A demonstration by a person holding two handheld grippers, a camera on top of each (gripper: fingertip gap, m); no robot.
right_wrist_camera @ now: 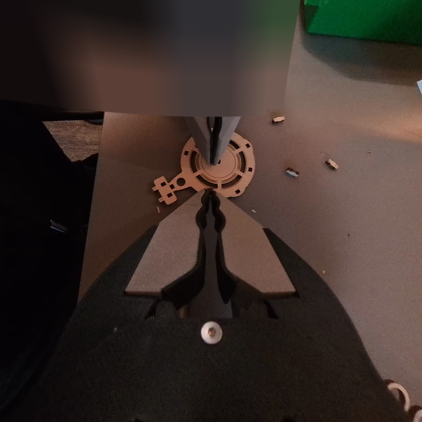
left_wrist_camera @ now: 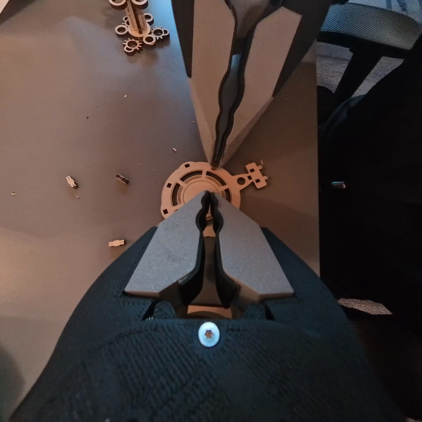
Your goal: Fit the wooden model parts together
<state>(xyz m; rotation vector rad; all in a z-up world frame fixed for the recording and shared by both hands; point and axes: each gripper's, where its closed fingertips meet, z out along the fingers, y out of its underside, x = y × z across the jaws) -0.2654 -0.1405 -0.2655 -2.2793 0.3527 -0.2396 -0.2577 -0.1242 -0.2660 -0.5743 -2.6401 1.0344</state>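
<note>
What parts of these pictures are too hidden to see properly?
- Right wrist view: a blurred patch covers the top, hiding most of the left gripper.
- Left wrist view: the left gripper covers the near side of the round wooden plate.
- Left wrist view: the stacked wooden model is cut off by the top edge.

Your counter (left_wrist_camera: 68, 96) is a flat, matte grey-brown surface, and its edge runs close beside the work, with dark floor beyond. Flat on it near that edge lies a round wooden disc (left_wrist_camera: 182, 194) with curved slots, small square holes around its rim and a short arm ending in a cross-shaped tab. Well apart from the disc you have three small wooden connector pieces: one pale (left_wrist_camera: 117, 243), one dark-edged (left_wrist_camera: 122, 178), one farther out (left_wrist_camera: 72, 182). Fine wood splinters are scattered around them. At the far end stands a partly built wooden assembly of ringed, toothed pieces (left_wrist_camera: 137, 29). A green box (right_wrist_camera: 365, 20) rests on the counter's opposite end.
</note>
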